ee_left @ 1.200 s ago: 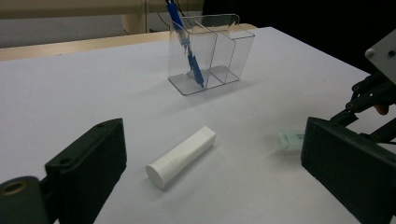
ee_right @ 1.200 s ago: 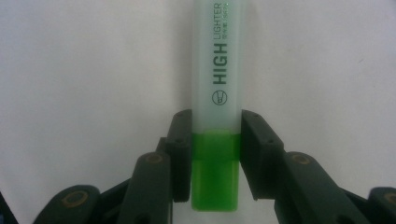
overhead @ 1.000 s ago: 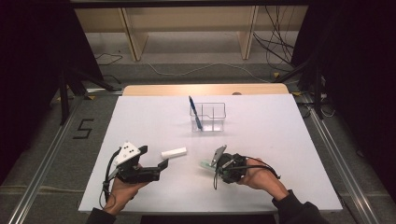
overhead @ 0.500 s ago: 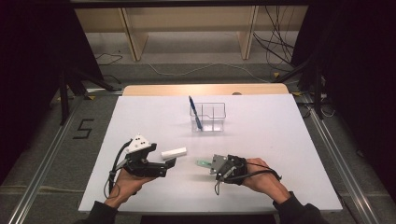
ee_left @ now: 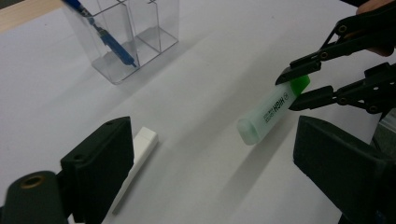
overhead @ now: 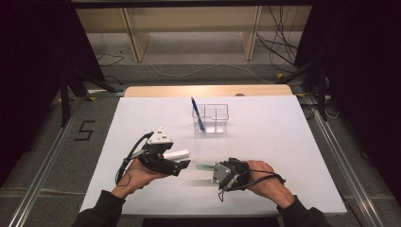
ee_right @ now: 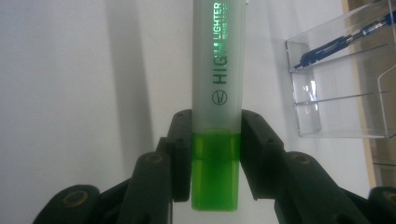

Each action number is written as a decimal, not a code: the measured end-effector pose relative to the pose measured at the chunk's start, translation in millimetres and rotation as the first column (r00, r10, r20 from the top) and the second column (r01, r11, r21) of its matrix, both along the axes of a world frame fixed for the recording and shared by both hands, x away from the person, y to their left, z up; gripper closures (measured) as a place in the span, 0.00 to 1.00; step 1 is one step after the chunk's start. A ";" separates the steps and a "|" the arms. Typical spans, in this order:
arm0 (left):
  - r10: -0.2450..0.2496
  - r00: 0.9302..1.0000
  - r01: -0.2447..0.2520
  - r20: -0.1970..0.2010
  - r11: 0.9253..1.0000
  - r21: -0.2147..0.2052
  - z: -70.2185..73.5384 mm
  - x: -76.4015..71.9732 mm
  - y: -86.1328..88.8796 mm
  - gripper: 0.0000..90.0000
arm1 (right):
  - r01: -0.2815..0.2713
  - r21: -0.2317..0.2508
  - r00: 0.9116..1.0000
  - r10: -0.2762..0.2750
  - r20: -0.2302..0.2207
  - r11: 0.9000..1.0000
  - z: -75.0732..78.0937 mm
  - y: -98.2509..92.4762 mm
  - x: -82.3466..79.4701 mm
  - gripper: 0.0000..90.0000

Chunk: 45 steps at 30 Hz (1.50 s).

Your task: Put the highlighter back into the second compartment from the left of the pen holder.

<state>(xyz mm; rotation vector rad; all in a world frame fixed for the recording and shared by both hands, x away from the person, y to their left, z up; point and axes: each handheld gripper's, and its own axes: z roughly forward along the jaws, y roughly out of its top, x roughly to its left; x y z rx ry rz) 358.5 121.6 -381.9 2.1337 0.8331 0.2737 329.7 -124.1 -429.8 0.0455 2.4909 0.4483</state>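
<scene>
Between my right gripper's (ee_right: 216, 158) pads sits the highlighter (ee_right: 219, 93), clamped at its bright green end, the jaws pressing on both flat sides while the pale frosted barrel with its green lettering runs straight out ahead of them. In the high view that right gripper (overhead: 213, 169) lies low over the white table (overhead: 283, 142) near its front edge, my hand behind it, and the highlighter (overhead: 204, 166) points left toward my other hand, held roughly level just above the surface. From my left gripper view the highlighter (ee_left: 273, 111) shows tilted, its capped pale end lowest and nearest the table, casting a shadow below it. My left gripper (overhead: 183, 164) is released: its jaws stand wide apart with nothing between them, though they have just been closing a little. It hovers just left of the highlighter's tip, not touching it. Just beside its left jaw lies a white eraser (ee_left: 135, 158), flat on the table; in the high view the eraser (overhead: 176, 154) peeks out beyond the gripper's body. Farther back, near the table's middle, stands a clear organizer (overhead: 215, 118) with several compartments, and a blue pen (overhead: 197, 113) leans in its left one, tip down.
</scene>
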 end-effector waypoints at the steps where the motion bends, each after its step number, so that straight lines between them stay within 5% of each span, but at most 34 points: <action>1: -0.010 1.000 0.011 -0.011 1.000 0.010 0.2 1.6 -4.0 0.14 | -0.013 -0.012 1.000 0.013 0.011 1.000 0.4 -0.2 0.2 0.75; 8: -0.068 0.996 0.072 -0.057 0.995 0.074 0.3 8.8 -18.2 0.16 | -0.084 -0.062 0.992 0.090 0.091 0.995 -2.9 2.1 -6.6 0.75; 14: -0.115 0.985 0.131 -0.127 0.984 0.124 -2.9 14.8 -28.1 0.17 | -0.113 -0.098 0.982 0.126 0.139 0.989 -6.2 4.8 -13.5 0.75; 21: -0.151 0.970 0.185 -0.190 0.967 0.176 -9.4 21.5 -36.1 0.17 | -0.167 -0.135 0.959 0.192 0.207 0.977 -9.5 7.5 -18.1 0.75; 22: -0.153 0.967 0.190 -0.202 0.964 0.184 -9.9 22.0 -37.1 0.18 | -0.183 -0.146 0.950 0.214 0.228 0.972 -10.0 7.6 -17.5 0.75; 28: -0.184 0.952 0.232 -0.244 0.955 0.187 -9.9 24.4 -45.3 0.20 | -0.194 -0.173 0.940 0.233 0.250 0.966 -11.9 9.2 -20.3 0.75; 31: -0.194 0.945 0.251 -0.263 0.946 0.204 -10.9 27.3 -47.6 0.21 | -0.204 -0.179 0.929 0.248 0.276 0.963 -14.0 9.5 -21.7 0.75; 35: -0.196 0.937 0.260 -0.290 0.944 0.201 -12.8 30.9 -49.0 0.23 | -0.220 -0.202 0.915 0.274 0.296 0.954 -15.0 10.8 -24.2 0.75; 45: -0.218 0.917 0.301 -0.333 0.928 0.220 -20.7 34.5 -55.4 0.25 | -0.232 -0.236 0.892 0.303 0.336 0.944 -19.6 13.9 -27.4 0.75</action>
